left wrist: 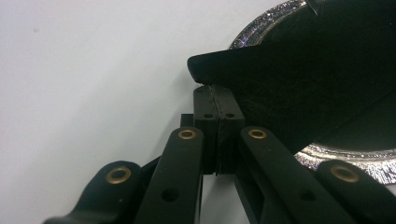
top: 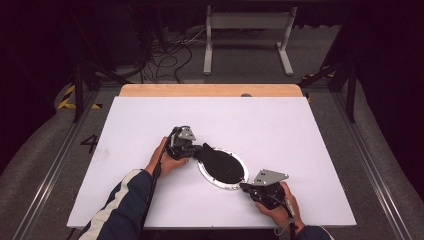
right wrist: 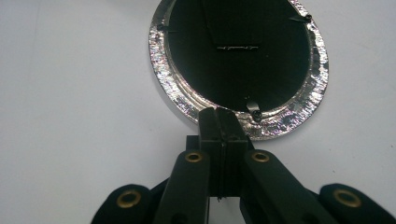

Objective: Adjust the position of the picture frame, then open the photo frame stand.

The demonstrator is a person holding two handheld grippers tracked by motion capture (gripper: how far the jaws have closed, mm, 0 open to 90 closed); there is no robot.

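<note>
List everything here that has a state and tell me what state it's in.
Left tool: shut, tips under the raised edge of the black backing.
Right tool: shut, tips at the silver frame's near rim.
Black backing: lifted at the left end, not flat.
Silver frame: lying flat on the table.

The left hand (top: 167,160) holds the left gripper (top: 196,149), which points toward four o'clock, its jaws pressed together. The right hand (top: 279,202) holds the right gripper (top: 244,187), which points toward ten o'clock with jaws likewise closed. The left forearm (top: 125,200) enters from seven o'clock in a dark, white-striped sleeve.
</note>
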